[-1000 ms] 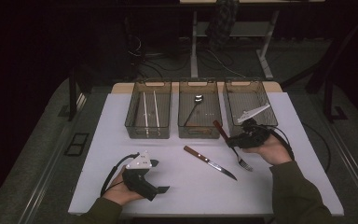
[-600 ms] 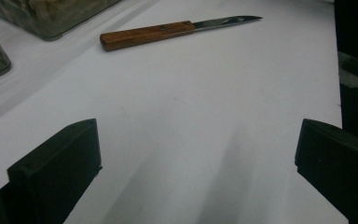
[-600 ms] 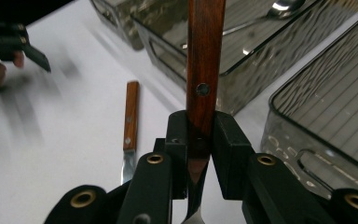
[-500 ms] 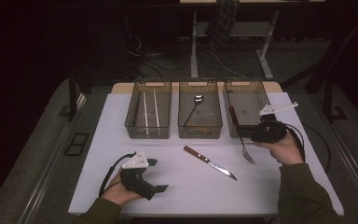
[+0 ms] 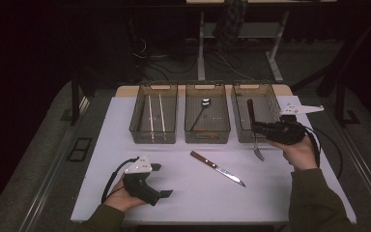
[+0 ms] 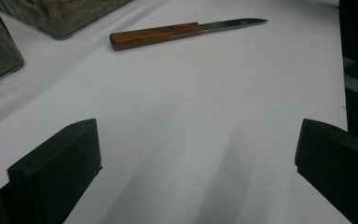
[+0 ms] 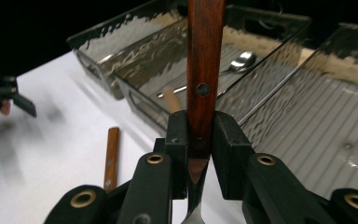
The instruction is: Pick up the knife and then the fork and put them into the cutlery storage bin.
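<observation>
My right gripper (image 5: 257,128) is shut on a fork (image 5: 254,130) with a dark wooden handle, at the front edge of the right tray (image 5: 265,99). The handle points over the tray and the tines (image 5: 259,154) hang toward the table. In the right gripper view both pads clamp the fork's handle (image 7: 205,60) near its metal neck. A wooden-handled knife (image 5: 217,168) lies on the white table, tip pointing to the front right. My left gripper (image 5: 162,180) rests on the table at the front left, open and holding nothing. In the left gripper view the knife (image 6: 168,33) lies well beyond the wide-apart jaws.
Three clear trays stand in a row at the back. The left tray (image 5: 153,137) holds two pale sticks (image 5: 154,116). A spoon (image 5: 202,110) lies in the middle tray (image 5: 207,137). The table edge (image 5: 212,220) runs close to my forearms.
My right gripper has carried the fork up and to the right, from the table near the knife to the right tray's front edge. The left gripper and knife have stayed put.
</observation>
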The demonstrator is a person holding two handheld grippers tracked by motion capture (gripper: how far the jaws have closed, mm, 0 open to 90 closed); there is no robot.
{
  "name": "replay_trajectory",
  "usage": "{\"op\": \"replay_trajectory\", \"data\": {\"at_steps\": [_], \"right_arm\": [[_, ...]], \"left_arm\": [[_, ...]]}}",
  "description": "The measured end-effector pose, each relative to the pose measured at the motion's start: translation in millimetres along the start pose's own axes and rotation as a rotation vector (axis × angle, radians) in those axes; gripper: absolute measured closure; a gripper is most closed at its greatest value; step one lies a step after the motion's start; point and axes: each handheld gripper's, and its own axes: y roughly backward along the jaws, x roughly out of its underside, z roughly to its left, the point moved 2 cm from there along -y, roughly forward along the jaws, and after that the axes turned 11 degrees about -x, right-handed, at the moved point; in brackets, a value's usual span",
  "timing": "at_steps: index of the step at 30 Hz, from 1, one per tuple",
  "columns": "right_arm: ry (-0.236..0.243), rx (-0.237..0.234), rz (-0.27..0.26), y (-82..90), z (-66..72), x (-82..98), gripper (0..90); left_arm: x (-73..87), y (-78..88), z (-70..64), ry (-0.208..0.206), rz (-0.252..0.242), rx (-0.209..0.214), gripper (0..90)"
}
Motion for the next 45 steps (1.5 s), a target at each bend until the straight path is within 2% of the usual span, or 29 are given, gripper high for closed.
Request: {"op": "replay_trajectory", "data": {"at_steps": [8, 14, 20, 29, 31, 36, 42, 45], "right_arm": [[-0.002, 0.051, -0.052, 11.5, -7.1, -15.1, 76.6], [0.01, 0.112, -0.054, 15.2, -17.7, -33.1, 76.6], [0.01, 0.183, -0.046, 17.1, -34.3, -49.1, 76.6], [-0.009, 0.289, -0.058, 10.1, -54.0, -70.6, 76.5], [-0.004, 0.312, -0.042, 5.3, -58.3, -74.1, 76.5], [-0.016, 0.345, -0.015, -8.3, -72.9, -71.0, 76.5], [-0.058, 0.364, -0.008, -21.1, -89.3, -54.0, 76.5], [-0.073, 0.37, 0.022, -27.1, -94.6, -43.7, 76.5]], "left_arm": [[-0.3, -0.2, -1.5, -0.004, 0.002, 0.002, 0.0], [-0.3, -0.2, -2.0, -0.004, 0.001, 0.002, 0.0], [-0.7, -0.1, -3.1, -0.006, 0.0, 0.006, 0.0], [-0.9, 0.0, -3.6, -0.005, -0.002, 0.009, 0.0], [-1.0, 0.1, -3.8, -0.004, -0.003, 0.009, 0.0], [-0.6, 1.1, -3.9, -0.007, -0.004, 0.011, 0.0], [-0.4, 0.5, -4.8, -0.01, -0.003, 0.014, 0.0], [-0.6, 0.6, -4.8, -0.006, -0.004, 0.014, 0.0]]}}
